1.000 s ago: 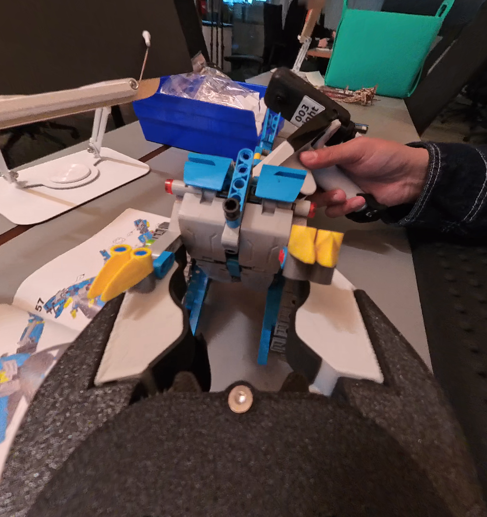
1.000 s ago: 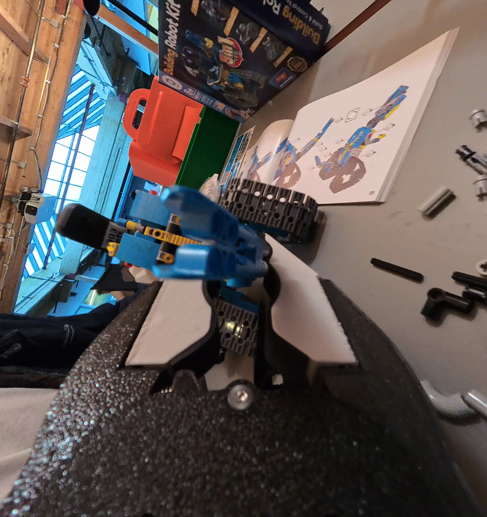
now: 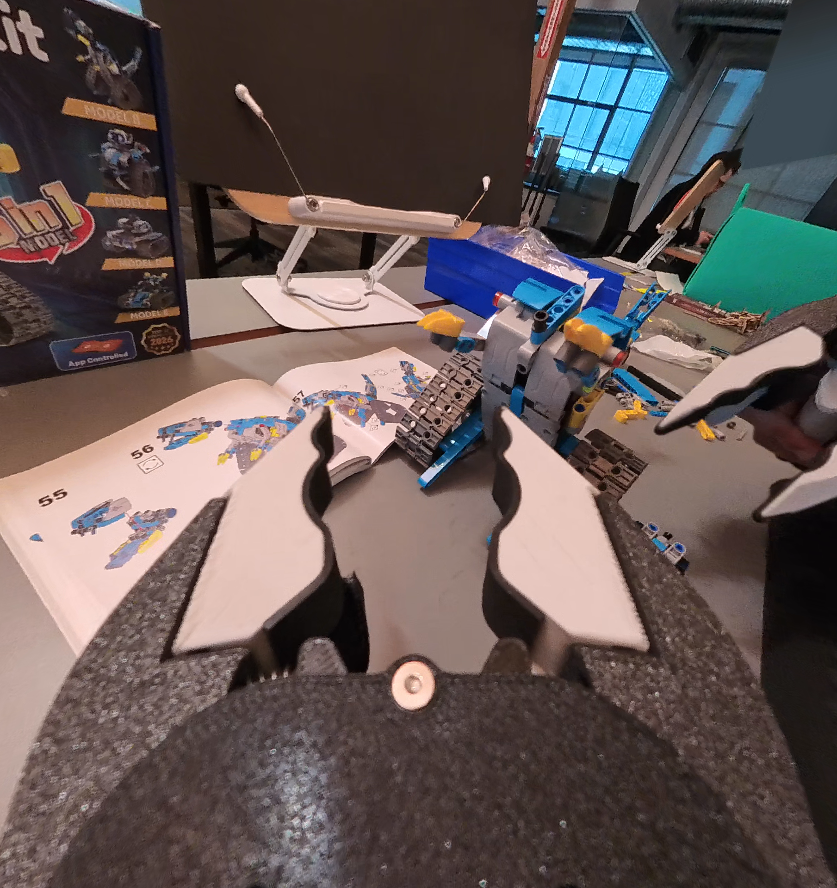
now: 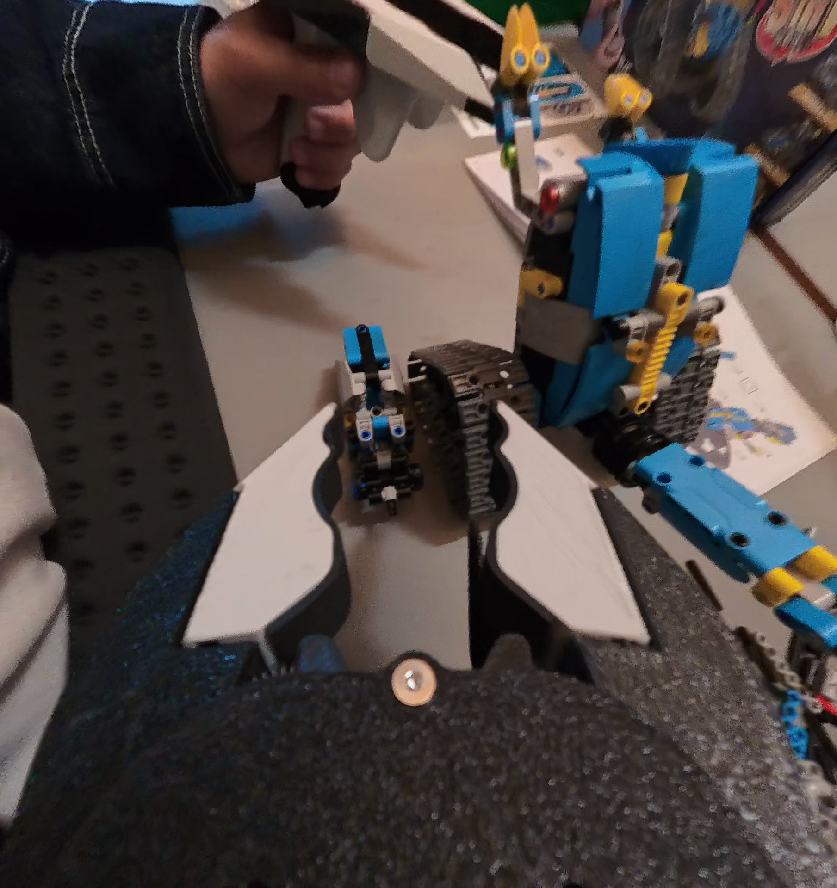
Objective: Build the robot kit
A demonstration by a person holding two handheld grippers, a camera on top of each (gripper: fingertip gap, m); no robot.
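Note:
A blue, grey and yellow brick robot model (image 3: 527,375) with black tracks stands on the grey table, just beyond my open, empty left gripper (image 3: 411,418). In the right wrist view the model (image 4: 637,269) stands to the right. My right gripper (image 4: 415,408) is open. A small blue, white and black sub-assembly (image 4: 378,432) and the model's near track (image 4: 459,423) lie between its fingertips, with no grip shown. The right gripper (image 3: 705,473) also shows open at the right of the left wrist view.
An open instruction booklet (image 3: 166,480) lies left of the model. A kit box (image 3: 70,192), a white stand (image 3: 334,293) and a blue bin (image 3: 503,274) are behind. Loose bricks (image 3: 666,543) lie at the right. A hand (image 4: 272,96) is at the top left.
Both grippers were shut on the model and held it up. Now both are open and drawn back, and the model stands on the table.

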